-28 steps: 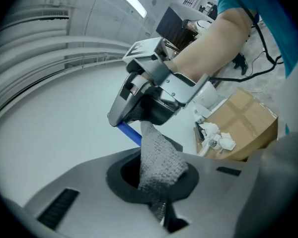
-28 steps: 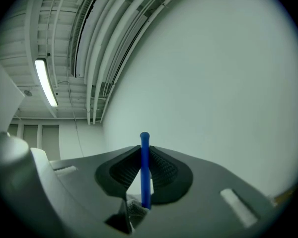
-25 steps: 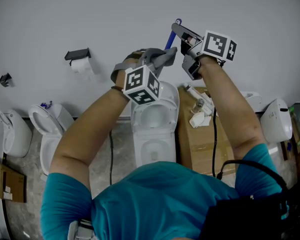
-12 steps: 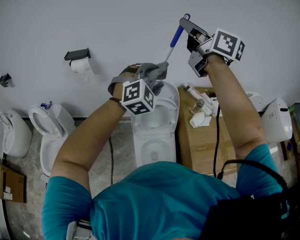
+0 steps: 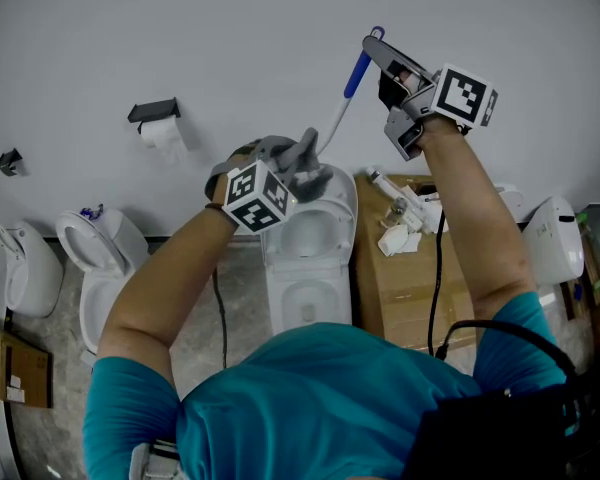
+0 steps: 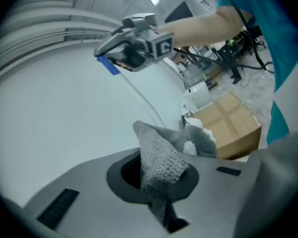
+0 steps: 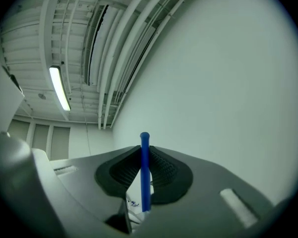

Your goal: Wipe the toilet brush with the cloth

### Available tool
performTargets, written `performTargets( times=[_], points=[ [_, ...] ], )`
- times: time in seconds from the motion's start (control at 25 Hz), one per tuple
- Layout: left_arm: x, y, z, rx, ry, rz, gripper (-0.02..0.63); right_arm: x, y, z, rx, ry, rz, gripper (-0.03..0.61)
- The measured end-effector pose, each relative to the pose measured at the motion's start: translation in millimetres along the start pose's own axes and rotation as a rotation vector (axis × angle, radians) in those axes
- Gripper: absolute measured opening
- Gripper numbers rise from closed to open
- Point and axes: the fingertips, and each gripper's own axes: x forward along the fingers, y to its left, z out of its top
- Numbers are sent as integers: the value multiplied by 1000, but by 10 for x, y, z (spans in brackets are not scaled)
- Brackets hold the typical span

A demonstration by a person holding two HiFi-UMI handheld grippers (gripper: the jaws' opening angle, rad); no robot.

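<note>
Moved since earlier: in the head view the left tool (image 5: pixel 305 156) and its cloth (image 5: pixel 298 173) have slid lower along the toilet brush (image 5: pixel 354 78), away from the blue grip (image 5: pixel 358 65); the right tool (image 5: pixel 375 46) has crept toward the upper right.
Head view, hold: the right tool pinches the grip end high, so the shaft hangs free above the toilet (image 5: pixel 310 253). The cloth wraps the lower shaft, probably so that a stroke can run its length.
Head view, axis: the brush slants from the grip at upper right down to the left; its head end is hidden under the cloth.
Left gripper view: the jaws are pressed on the grey cloth (image 6: pixel 161 157), which bunches ahead of them. The thin shaft (image 6: pixel 142 97) climbs to the upper left into the right tool (image 6: pixel 131 51).
Right gripper view: the jaws are clamped on the blue grip (image 7: pixel 144 177), its tip pointing up the frame.
</note>
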Motion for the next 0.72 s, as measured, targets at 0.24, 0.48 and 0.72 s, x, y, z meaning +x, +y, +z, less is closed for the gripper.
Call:
performTargets(
  times=[0.24, 0.48, 0.72],
  points=[
    [-233, 779, 712, -331, -233, -16, 12, 99, 200, -364, -81, 123, 35, 51],
    [-428, 1042, 1129, -567, -386, -82, 12, 147, 347, -608, -70, 161, 62, 51],
    [-384, 865, 1124, -549, -343, -76, 12, 130, 259, -622, -71, 158, 18, 51]
  ],
)
